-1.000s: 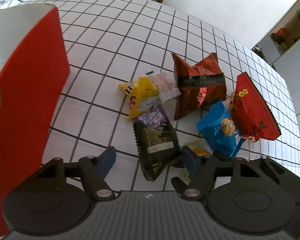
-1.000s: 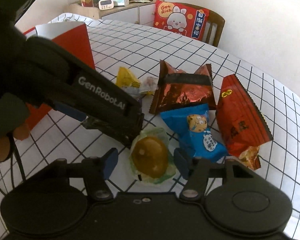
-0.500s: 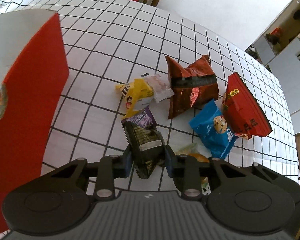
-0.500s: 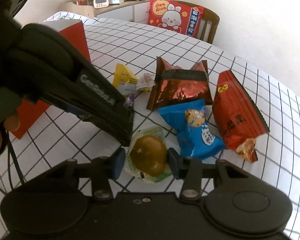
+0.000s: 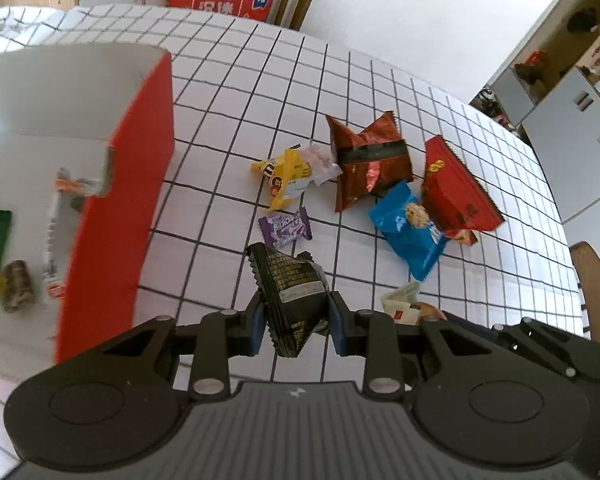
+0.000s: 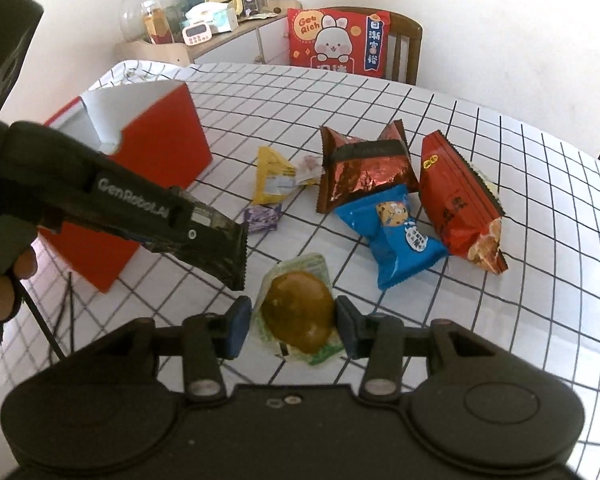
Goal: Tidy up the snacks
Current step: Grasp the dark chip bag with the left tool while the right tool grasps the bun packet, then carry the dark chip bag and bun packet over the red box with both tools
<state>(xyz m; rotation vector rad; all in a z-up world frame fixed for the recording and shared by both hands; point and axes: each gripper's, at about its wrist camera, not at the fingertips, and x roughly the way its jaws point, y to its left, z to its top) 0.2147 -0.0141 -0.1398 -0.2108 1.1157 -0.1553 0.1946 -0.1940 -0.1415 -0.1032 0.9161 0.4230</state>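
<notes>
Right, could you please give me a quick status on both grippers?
Left gripper shut on black packet, lifted. Right gripper shut on green-rimmed pastry pack. Red box open, path clear.

The red cardboard box point(image 5: 112, 208) stands left of the snack pile on the white grid-checked tablecloth point(image 5: 260, 92); the small purple candy wrapper point(image 5: 285, 227) lies before the yellow candy packet point(image 5: 286, 178), the blue cookie packet point(image 5: 410, 228) to their right.

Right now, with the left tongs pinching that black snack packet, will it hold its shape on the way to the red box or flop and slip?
The black snack packet looks puffy and crinkled, so it probably flexes rather than staying rigid. It hangs pinched between the left tongs, apparently light. The glossy film may slide, so keep the squeeze steady toward the red box.
</notes>
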